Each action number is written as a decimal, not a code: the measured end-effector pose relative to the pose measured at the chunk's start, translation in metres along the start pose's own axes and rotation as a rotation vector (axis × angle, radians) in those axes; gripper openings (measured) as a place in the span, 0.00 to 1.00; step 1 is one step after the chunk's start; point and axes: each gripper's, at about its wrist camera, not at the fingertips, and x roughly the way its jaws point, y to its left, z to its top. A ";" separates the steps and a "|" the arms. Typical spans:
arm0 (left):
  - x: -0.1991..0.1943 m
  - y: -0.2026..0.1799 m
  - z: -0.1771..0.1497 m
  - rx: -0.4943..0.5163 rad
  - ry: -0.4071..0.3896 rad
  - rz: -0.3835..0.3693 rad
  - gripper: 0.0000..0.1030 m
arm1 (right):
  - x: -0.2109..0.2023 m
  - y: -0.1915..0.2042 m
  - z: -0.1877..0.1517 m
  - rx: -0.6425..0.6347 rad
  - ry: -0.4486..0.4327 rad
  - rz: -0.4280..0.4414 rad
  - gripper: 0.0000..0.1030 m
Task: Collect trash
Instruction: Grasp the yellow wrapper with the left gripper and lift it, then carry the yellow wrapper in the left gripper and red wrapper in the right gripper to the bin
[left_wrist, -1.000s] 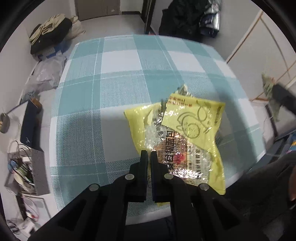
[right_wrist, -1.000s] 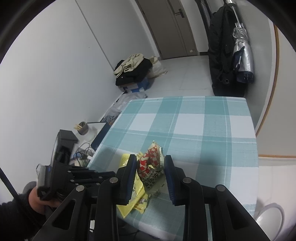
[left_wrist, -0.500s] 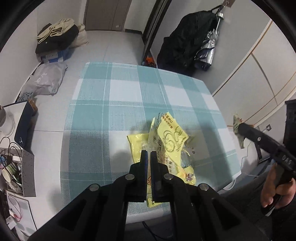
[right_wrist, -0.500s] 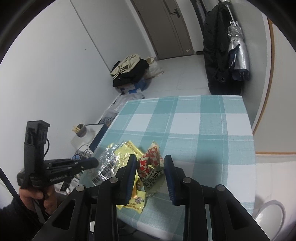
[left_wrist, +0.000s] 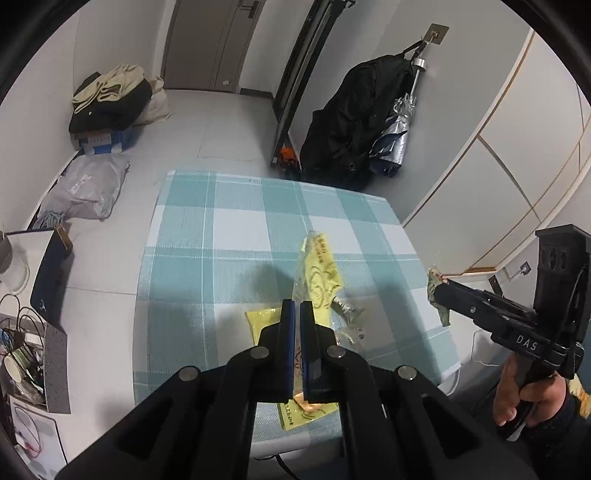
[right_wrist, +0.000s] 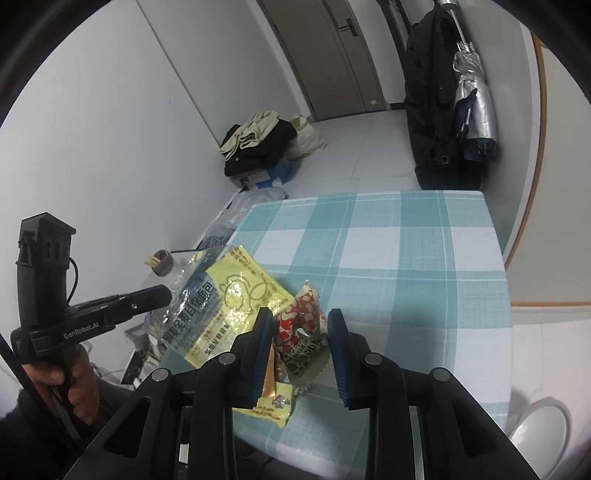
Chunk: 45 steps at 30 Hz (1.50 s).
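Hanging clear of the checked tablecloth (left_wrist: 236, 236) now, the yellow bread bag (right_wrist: 225, 306) has been lifted from where it lay flat a second ago, pinched at one edge in the closed left gripper (left_wrist: 296, 314), which has risen and tipped back. The right gripper (right_wrist: 299, 325) has not moved: its jaws hold a crumpled red-and-white snack wrapper (right_wrist: 304, 321) above the table's near edge. A smaller yellow wrapper (right_wrist: 273, 402) lies on the cloth below, with a few foil scraps (left_wrist: 345, 308) beside it. Both hands are loaded, so I judge the next call is a bin, which no view shows; the loose bits remain to collect
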 end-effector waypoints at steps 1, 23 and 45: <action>-0.002 -0.002 0.001 0.006 -0.007 0.005 0.00 | -0.002 0.000 0.000 0.004 -0.004 0.002 0.28; -0.039 -0.084 0.034 0.130 -0.138 -0.027 0.00 | -0.128 -0.006 0.016 0.068 -0.228 -0.015 0.28; 0.008 -0.274 0.031 0.435 -0.049 -0.310 0.00 | -0.311 -0.133 -0.061 0.280 -0.405 -0.313 0.28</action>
